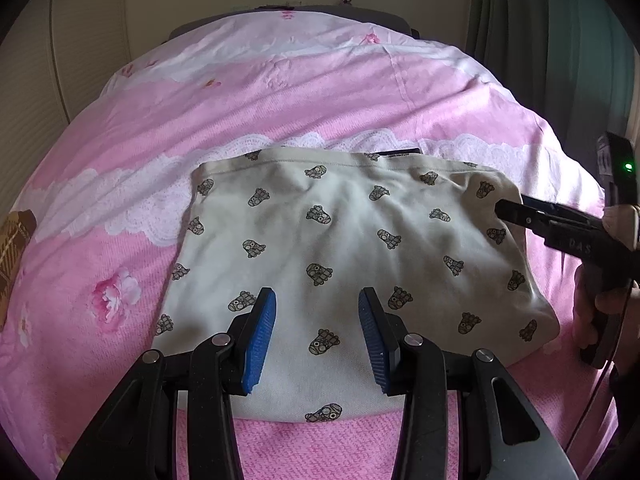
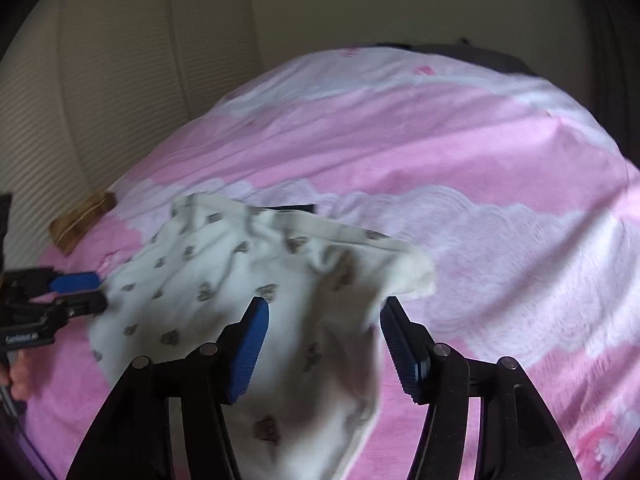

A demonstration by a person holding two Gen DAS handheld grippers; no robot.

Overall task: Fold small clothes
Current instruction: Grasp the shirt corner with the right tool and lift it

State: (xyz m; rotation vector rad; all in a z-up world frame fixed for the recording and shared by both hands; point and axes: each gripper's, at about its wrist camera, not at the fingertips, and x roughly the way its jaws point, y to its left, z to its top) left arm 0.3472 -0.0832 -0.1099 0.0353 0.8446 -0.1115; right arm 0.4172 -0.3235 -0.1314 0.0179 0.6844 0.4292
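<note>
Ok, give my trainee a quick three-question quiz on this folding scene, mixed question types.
1. True or false: the left hand-held gripper is clamped on the printed cream garment.
2. Which lies at the bed's far left edge? A) brown plaid item B) red towel C) pillow
3. Fill in: the garment rests on a ____ floral bedsheet.

Key: 1 false, its pads stand apart above the cloth; 2 A; 3 pink.

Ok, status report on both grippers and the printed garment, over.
Left gripper open above cream printed cotton garment. Right gripper open at its right edge, nothing pinched. Garment folded on pink floral bedsheet. Nothing in the way.
</note>
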